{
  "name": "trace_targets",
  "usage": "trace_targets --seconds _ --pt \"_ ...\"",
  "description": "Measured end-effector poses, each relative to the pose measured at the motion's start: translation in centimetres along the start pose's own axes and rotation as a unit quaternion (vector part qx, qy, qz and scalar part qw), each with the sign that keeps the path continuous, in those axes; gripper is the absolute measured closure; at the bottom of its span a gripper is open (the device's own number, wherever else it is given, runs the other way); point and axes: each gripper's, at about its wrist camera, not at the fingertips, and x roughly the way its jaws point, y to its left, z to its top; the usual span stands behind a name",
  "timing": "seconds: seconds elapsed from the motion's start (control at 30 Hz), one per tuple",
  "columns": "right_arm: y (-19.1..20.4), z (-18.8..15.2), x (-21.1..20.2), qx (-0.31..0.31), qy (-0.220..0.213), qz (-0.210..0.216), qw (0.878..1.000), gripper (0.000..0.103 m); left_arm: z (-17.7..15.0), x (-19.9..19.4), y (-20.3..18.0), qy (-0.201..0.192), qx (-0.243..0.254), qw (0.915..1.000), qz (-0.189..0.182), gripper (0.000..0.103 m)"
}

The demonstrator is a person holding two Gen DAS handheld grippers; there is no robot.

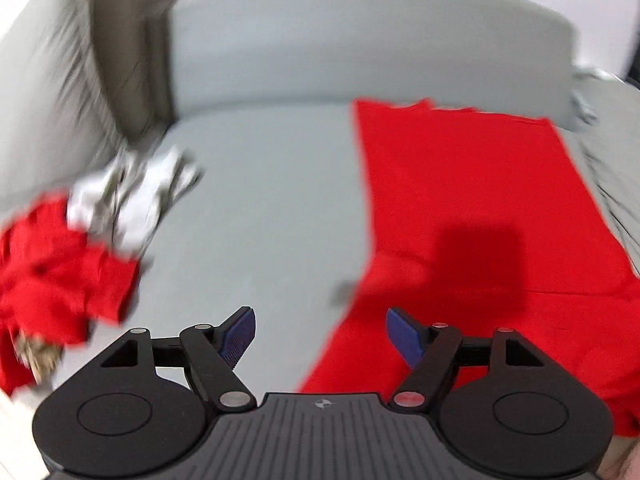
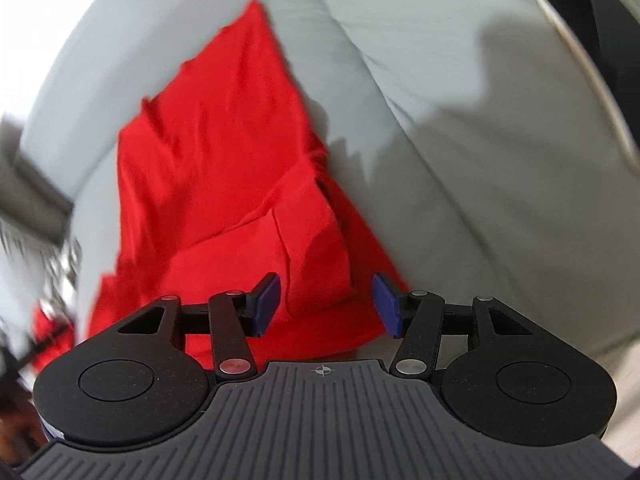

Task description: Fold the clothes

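Note:
A red garment (image 1: 460, 200) lies spread flat on the light grey sofa seat (image 1: 260, 200), right of centre in the left wrist view. My left gripper (image 1: 320, 336) is open and empty, above the garment's near left edge. In the right wrist view the same red garment (image 2: 224, 168) lies with one part folded over near its front. My right gripper (image 2: 326, 306) is open and empty, its blue pads on either side of the folded part's near edge, above it. Both views are blurred by motion.
A crumpled pile lies at the left: a red cloth (image 1: 52, 268) and a white-grey one (image 1: 132, 196). A grey-brown cushion (image 1: 128, 48) leans on the sofa back (image 1: 360, 40). The sofa armrest (image 2: 500, 160) is at the right.

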Motion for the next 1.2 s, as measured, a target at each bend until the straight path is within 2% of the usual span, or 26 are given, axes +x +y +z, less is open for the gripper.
trace_targets --seconds 0.1,0.17,0.2,0.23,0.27,0.3,0.37,0.43,0.5,0.53,0.57,0.6,0.63,0.67,0.73,0.77,0.83,0.87,0.9,0.93,1.0,1.03,1.07,1.13,1.17,1.2 --pt "-0.1 -0.3 0.6 0.019 -0.006 -0.001 1.0 0.047 -0.4 3.2 1.5 0.06 -0.021 0.9968 -0.048 0.036" --pt "0.7 -0.3 0.9 0.009 -0.015 -0.013 1.0 0.049 -0.7 4.6 1.1 0.08 -0.009 0.995 -0.059 0.04" --pt "1.3 -0.2 1.0 0.0 -0.02 -0.02 1.0 0.051 -0.9 4.9 1.1 0.083 -0.004 0.9947 -0.061 0.054" --pt "1.8 -0.2 1.1 -0.011 -0.024 -0.024 0.999 0.058 -1.0 5.1 1.1 0.084 -0.002 0.9943 -0.066 0.067" --pt "2.1 -0.1 1.0 -0.022 -0.024 -0.031 0.999 0.079 -1.0 5.1 1.2 0.081 -0.009 0.9938 -0.075 0.085" --pt "2.7 -0.1 1.2 -0.044 -0.022 -0.045 0.998 0.088 -0.8 4.9 1.4 0.078 -0.023 0.9937 -0.077 0.096" --pt "3.5 0.1 1.2 -0.076 -0.021 -0.061 0.995 0.095 -0.8 4.1 1.6 0.068 -0.038 0.994 -0.077 0.096" --pt "4.6 0.0 0.3 -0.108 -0.046 -0.057 0.991 0.095 -1.1 3.5 2.0 0.064 -0.043 0.9945 -0.07 0.095" --pt "4.9 -0.1 0.8 -0.107 -0.042 -0.059 0.992 0.094 -1.8 4.5 2.4 0.085 -0.058 0.9932 -0.056 0.091" --pt "4.7 -0.1 1.6 -0.096 -0.029 -0.067 0.993 0.093 -1.7 4.7 2.5 0.084 -0.067 0.9929 -0.051 0.09" --pt "4.7 -0.2 2.2 -0.095 -0.019 -0.075 0.992 0.092 -1.4 4.6 2.3 0.084 -0.067 0.9931 -0.046 0.083" --pt "4.9 -0.4 2.8 -0.109 -0.01 -0.087 0.99 0.09 -1.1 4.3 2.1 0.081 -0.063 0.9941 -0.036 0.069" --pt "5.3 -0.7 2.7 -0.133 -0.013 -0.093 0.987 0.08 -1.2 4.1 1.8 0.08 -0.053 0.995 -0.026 0.061" --pt "5.6 -0.9 2.4 -0.146 -0.013 -0.096 0.985 0.061 -1.1 3.5 1.5 0.078 -0.034 0.9963 -0.005 0.051" --pt "6.6 -1.3 0.3 -0.186 -0.014 -0.133 0.973 0.034 -1.3 2.3 1.7 0.057 -0.008 0.998 0.028 0.049" --pt "6.8 -1.5 -0.3 -0.195 -0.019 -0.139 0.971 0.029 -1.4 1.1 1.7 0.028 0.006 0.9987 0.043 0.05" --pt "7.6 -1.9 -3.3 -0.24 -0.054 -0.15 0.958 0.025 -1.5 -0.5 1.1 -0.024 0.031 0.9971 0.065 0.062" --pt "8.0 -1.9 -4.1 -0.249 -0.073 -0.14 0.956 0.024 -1.4 -1.0 0.2 -0.046 0.046 0.9963 0.056 0.076" --pt "8.5 -1.8 -4.2 -0.253 -0.083 -0.127 0.955 0.023 -1.2 -1.2 -0.8 -0.057 0.059 0.996 0.036 0.084" --pt "9.3 -1.7 -4.2 -0.261 -0.094 -0.104 0.955 0.024 -1.0 -1.3 -2.1 -0.069 0.074 0.9947 0.015 0.085" --pt "10.3 -1.8 -3.2 -0.279 -0.09 -0.079 0.953 0.049 -0.7 -1.5 -5.5 -0.093 0.123 0.9877 -0.025 0.083" --pt "10.9 -1.9 -2.1 -0.292 -0.079 -0.073 0.95 0.075 -0.5 -1.4 -7.2 -0.102 0.147 0.983 -0.042 0.082" --pt "11.0 -2.0 -1.2 -0.298 -0.068 -0.082 0.949 0.086 -0.4 -0.6 -8.6 -0.097 0.165 0.9807 -0.043 0.08" --pt "10.6 -2.2 1.8 -0.309 -0.035 -0.132 0.941 0.085 0.0 2.6 -9.5 -0.045 0.166 0.985 -0.017 0.084" --pt "10.3 -2.2 2.1 -0.306 -0.03 -0.14 0.941 0.084 0.0 4.9 -9.0 0.016 0.144 0.9895 -0.002 0.085" --pt "9.5 -2.2 2.4 -0.297 -0.022 -0.148 0.943 0.084 -0.1 6.6 -8.1 0.066 0.119 0.9907 -0.003 0.084"
